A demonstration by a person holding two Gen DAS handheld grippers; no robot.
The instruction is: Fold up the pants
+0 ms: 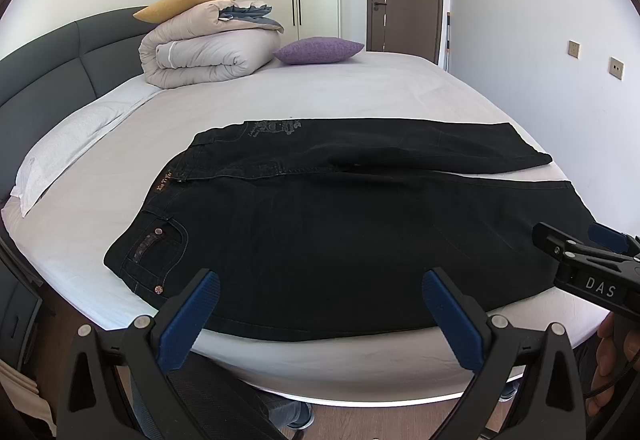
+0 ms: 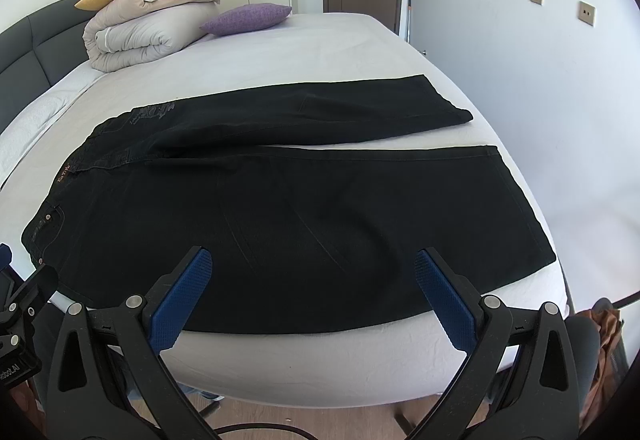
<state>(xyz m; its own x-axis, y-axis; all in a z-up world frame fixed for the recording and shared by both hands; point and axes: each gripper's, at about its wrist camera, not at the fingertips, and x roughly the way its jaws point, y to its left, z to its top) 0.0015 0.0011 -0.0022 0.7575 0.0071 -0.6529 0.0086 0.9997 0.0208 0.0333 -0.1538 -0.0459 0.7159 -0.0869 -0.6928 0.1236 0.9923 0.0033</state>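
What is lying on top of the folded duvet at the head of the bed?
On the folded duvet lie a mustard cushion and a crumpled grey-blue cloth. Anything under the duvet is hidden.

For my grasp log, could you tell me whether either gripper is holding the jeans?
Neither: the left gripper and right gripper are open over the flat black jeans.

The left gripper (image 1: 320,304) hangs with its blue-padded fingers (image 1: 188,320) spread wide, gripping nothing. The right gripper (image 2: 312,292) sits level beside it, fingers (image 2: 444,304) equally wide apart and likewise gripping nothing.
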